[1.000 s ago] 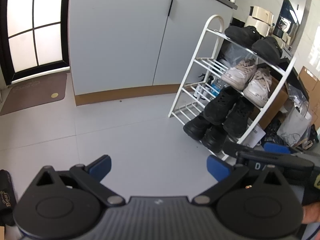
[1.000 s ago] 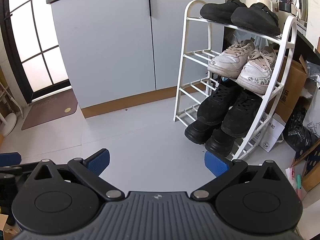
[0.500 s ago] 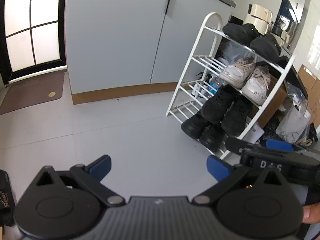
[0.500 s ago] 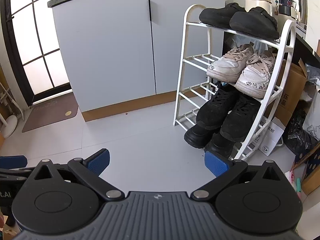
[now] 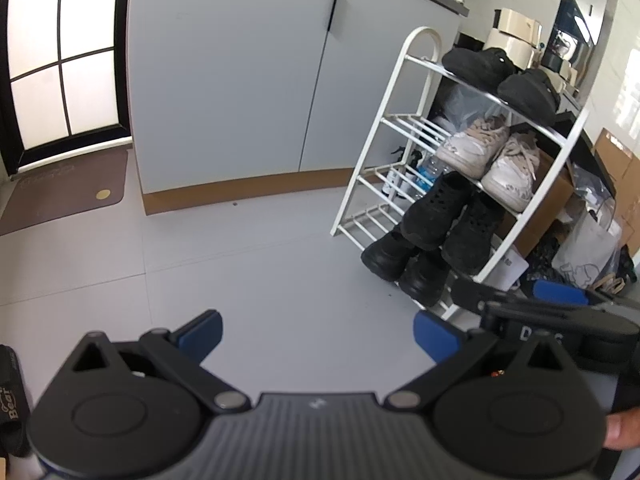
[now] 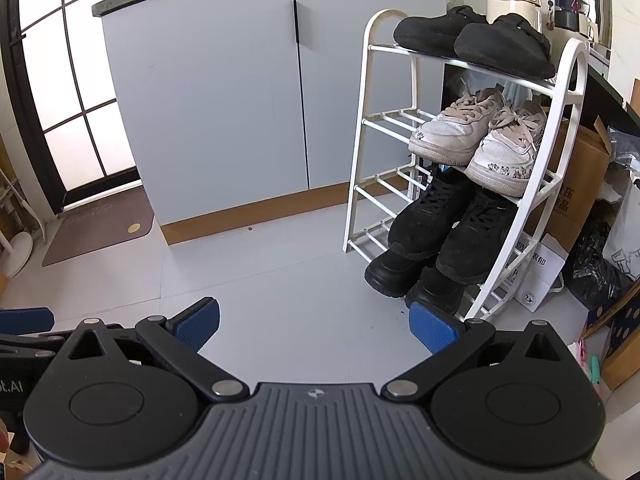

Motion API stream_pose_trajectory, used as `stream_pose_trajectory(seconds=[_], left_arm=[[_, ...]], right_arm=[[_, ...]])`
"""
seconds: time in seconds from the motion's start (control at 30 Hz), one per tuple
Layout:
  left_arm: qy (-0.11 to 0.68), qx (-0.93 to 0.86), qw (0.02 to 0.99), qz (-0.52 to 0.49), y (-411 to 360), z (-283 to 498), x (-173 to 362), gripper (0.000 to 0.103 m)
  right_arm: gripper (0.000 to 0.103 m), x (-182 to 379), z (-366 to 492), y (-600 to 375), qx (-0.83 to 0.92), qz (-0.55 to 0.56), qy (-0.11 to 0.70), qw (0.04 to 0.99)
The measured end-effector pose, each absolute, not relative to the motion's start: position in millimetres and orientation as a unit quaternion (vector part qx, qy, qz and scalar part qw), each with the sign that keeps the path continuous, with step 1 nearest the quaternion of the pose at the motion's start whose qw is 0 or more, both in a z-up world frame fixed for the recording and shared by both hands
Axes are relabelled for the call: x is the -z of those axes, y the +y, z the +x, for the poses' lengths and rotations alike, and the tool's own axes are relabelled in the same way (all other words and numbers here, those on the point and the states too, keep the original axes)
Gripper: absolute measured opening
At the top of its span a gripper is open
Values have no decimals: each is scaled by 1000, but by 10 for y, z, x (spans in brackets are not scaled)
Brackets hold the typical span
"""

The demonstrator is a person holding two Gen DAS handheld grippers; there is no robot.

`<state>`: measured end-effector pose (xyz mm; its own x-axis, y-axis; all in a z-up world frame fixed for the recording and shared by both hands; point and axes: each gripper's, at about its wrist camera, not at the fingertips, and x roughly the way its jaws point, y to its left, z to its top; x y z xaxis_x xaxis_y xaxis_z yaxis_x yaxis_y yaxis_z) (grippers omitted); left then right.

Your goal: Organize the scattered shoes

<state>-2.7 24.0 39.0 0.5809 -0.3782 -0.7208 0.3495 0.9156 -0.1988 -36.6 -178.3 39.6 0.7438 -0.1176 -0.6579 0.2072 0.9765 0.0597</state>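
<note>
Both grippers drift slightly nearer the shoe rack [image 6: 568,92], fingers [image 6: 198,320] spread and empty, every shoe apparently shelved.

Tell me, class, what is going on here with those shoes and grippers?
A person holds two grippers, both open and empty, above the bare floor. The left gripper and right gripper face a white shoe rack. Four pairs sit on it: black clogs on top, white sneakers below, then black sneakers, and black shoes at the bottom.
</note>
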Motion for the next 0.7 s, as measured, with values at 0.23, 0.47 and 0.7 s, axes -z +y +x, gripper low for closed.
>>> stream_pose_trajectory(seconds=[0.23,0.47,0.7], left_arm=[[410,205,889,-17,244,-27,-392,103],[409,205,889,-16,247,-41,-387,103],[410,203,889,-15,235,-45,-394,103]], right_arm=[[103,-400,-368,-1777,84,66,347,932],[103,-391,-367,-1762,81,65,351,931],[103,-393,-367,-1765,79,67,351,931]])
